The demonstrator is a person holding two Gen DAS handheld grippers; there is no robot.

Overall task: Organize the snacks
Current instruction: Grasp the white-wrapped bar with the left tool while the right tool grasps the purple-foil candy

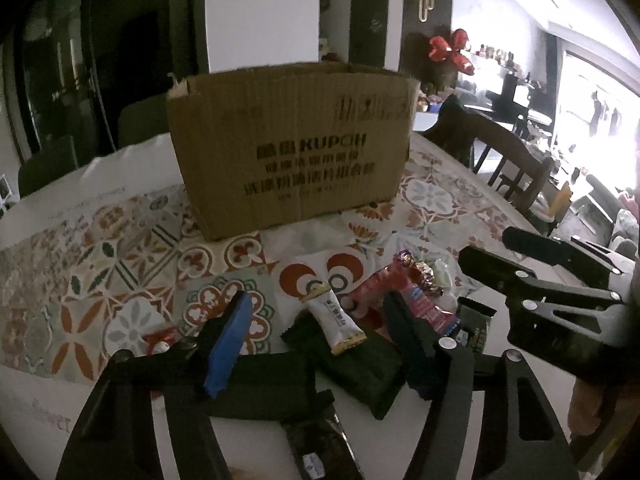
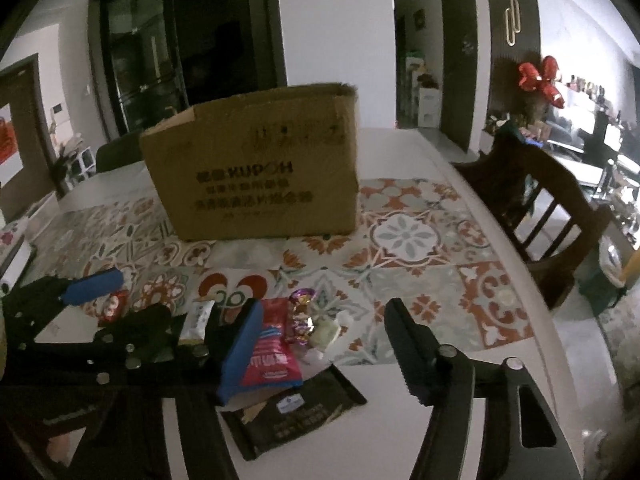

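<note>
While one cardboard box (image 1: 288, 144) stands, two grippers (image 1: 316, 344) (image 2: 320, 344) gape.

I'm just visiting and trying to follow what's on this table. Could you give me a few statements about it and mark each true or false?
1. The cardboard box stands upright on the patterned cloth, behind the snacks. True.
2. The white snack bar lies inside the box. False: it lies on the table among the other snacks, partly on a dark green packet.
3. The left tool has its jaws apart above the snacks, gripping nothing. True.
4. The red packet is clamped in the right tool. False: it lies on the table beside the blue pad, and the jaws stand apart.
5. A wooden chair stands at the table's right. True.
</note>
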